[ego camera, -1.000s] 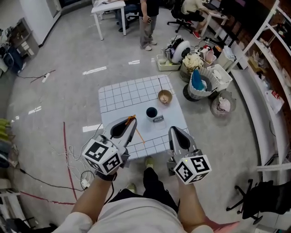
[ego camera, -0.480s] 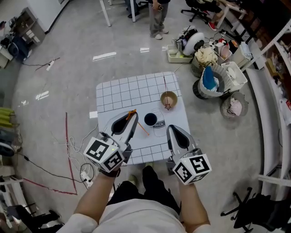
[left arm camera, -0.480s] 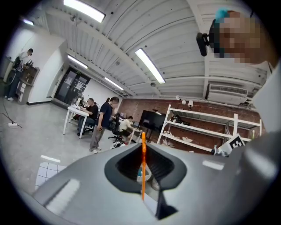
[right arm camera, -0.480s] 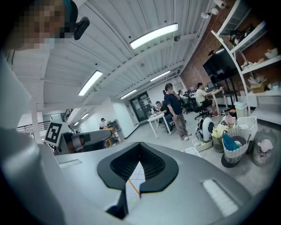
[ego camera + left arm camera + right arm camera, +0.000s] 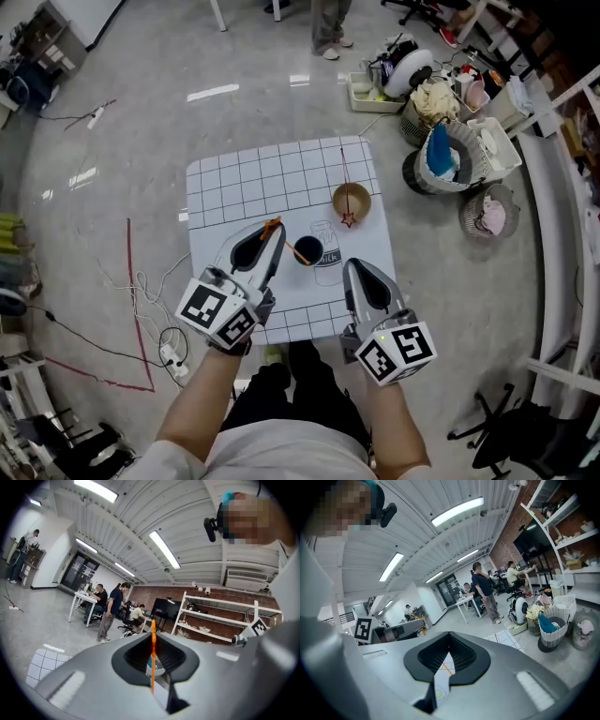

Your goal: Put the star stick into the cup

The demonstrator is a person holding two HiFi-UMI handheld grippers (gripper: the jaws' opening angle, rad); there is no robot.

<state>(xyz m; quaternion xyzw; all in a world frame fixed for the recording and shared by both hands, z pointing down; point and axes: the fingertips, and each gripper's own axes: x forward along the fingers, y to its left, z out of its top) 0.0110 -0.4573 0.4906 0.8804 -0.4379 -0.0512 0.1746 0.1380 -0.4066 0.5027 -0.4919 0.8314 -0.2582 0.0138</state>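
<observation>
**Left gripper brings its orange stick across to the dark cup**

Since a second ago the left gripper [image 5: 272,230] has moved toward the dark cup [image 5: 312,246]. The free end of the orange stick [image 5: 298,250], earlier over bare grid squares, now sits at the cup's mouth.

Head view: the orange stick slants from the jaw tips down and to the right onto the cup. I cannot tell whether its end is inside or just above, or whether it carries a star. A star-tipped stick [image 5: 349,220] rests across the brown bowl [image 5: 367,202]. Its shaft runs away from the person and its red star lies at the near rim. A clear glass [image 5: 328,272] stands just beside the dark cup on the gridded table [image 5: 234,187]. The right gripper [image 5: 354,267] hangs back near the table's front edge, probably to leave the cup clear.

Left gripper view: the jaws are pressed onto the orange stick, which stands upright between them. Its long axis runs along the jaw seam, likely so the free length can be fed into the cup.

Right gripper view: the jaws meet with nothing between them.
</observation>
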